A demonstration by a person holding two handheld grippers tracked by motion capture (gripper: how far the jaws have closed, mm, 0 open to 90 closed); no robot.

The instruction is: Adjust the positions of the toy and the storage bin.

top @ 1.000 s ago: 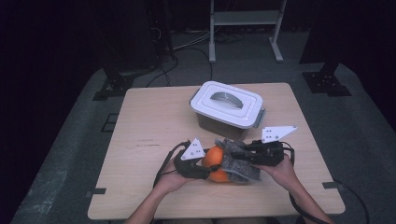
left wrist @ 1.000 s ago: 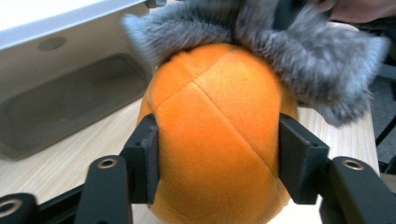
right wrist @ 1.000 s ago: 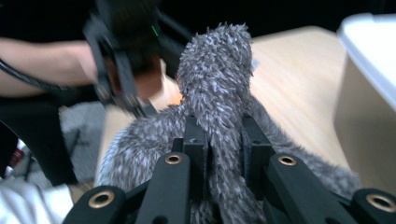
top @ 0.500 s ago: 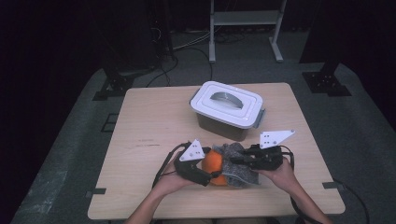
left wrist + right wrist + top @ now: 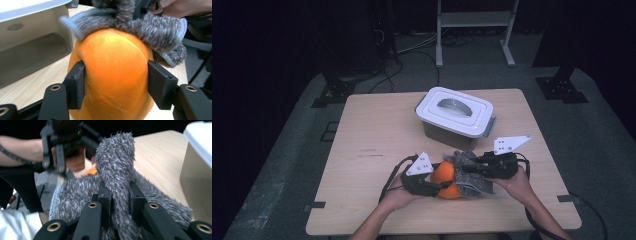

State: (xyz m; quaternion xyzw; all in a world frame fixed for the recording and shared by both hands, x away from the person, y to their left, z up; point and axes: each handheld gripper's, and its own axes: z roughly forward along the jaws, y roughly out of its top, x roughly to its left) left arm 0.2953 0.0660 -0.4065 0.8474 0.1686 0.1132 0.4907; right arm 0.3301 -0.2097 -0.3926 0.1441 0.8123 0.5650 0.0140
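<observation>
An orange plush ball (image 5: 445,177) lies near the table's front edge, partly wrapped in a grey fuzzy cloth (image 5: 468,169). My left gripper (image 5: 435,187) comes at it from the left. Its jaws have just been closing, and in the left gripper view the gripper (image 5: 115,85) has both pads pressed into the orange ball (image 5: 113,72), with the cloth (image 5: 152,27) draped over its far side. My right gripper (image 5: 474,170) comes from the right. In the right gripper view it (image 5: 119,195) is shut on a bunched fold of the grey cloth (image 5: 115,162).
A white lidded box (image 5: 455,116) with a grey handle stands behind the hands, right of the middle of the wooden table (image 5: 377,135). Its wall is close to both grippers. A metal frame and cables stand on the floor beyond the table.
Both hands stay at about the same spot by the front edge. The grey cloth and the orange ball have shifted only slightly between the grippers.
</observation>
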